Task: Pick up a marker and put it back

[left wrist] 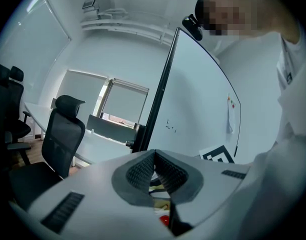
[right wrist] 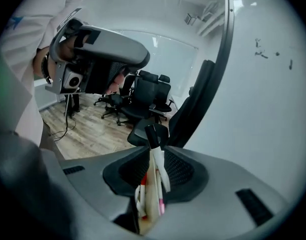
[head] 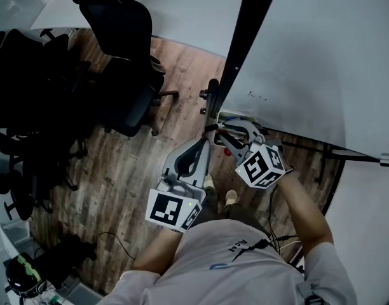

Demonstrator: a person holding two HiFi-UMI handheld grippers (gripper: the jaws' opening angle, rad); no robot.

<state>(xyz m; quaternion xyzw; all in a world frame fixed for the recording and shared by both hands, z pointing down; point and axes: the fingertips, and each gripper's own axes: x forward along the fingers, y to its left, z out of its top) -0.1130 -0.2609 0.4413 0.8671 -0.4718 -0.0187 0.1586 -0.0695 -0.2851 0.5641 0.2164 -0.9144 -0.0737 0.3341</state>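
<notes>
Right tongs point(right wrist: 154, 153) clamped on marker point(right wrist: 158, 166): white round barrel, black cap, upright between ribbed dark pads point(right wrist: 129, 168). No label readable. More markers point(right wrist: 141, 196), red and pink ends, just below it. Left tongs point(left wrist: 154, 153) closed, tips touching, nothing held. Whiteboard point(head: 309, 56) close beside, smooth white, black frame, small scribbles unreadable. Black mesh chair point(left wrist: 63, 134), wood-plank floor point(head: 131, 164).

A wood-plank floor point(head: 131, 170) spreads left of the left gripper point(head: 206, 138), crowded with black office chairs point(head: 29, 94). One high-backed chair point(head: 121, 49) stands beside a white table point(head: 182, 5). Ahead rises a black-framed whiteboard point(head: 309, 49), and beyond it a blind-covered window point(left wrist: 125, 101).
</notes>
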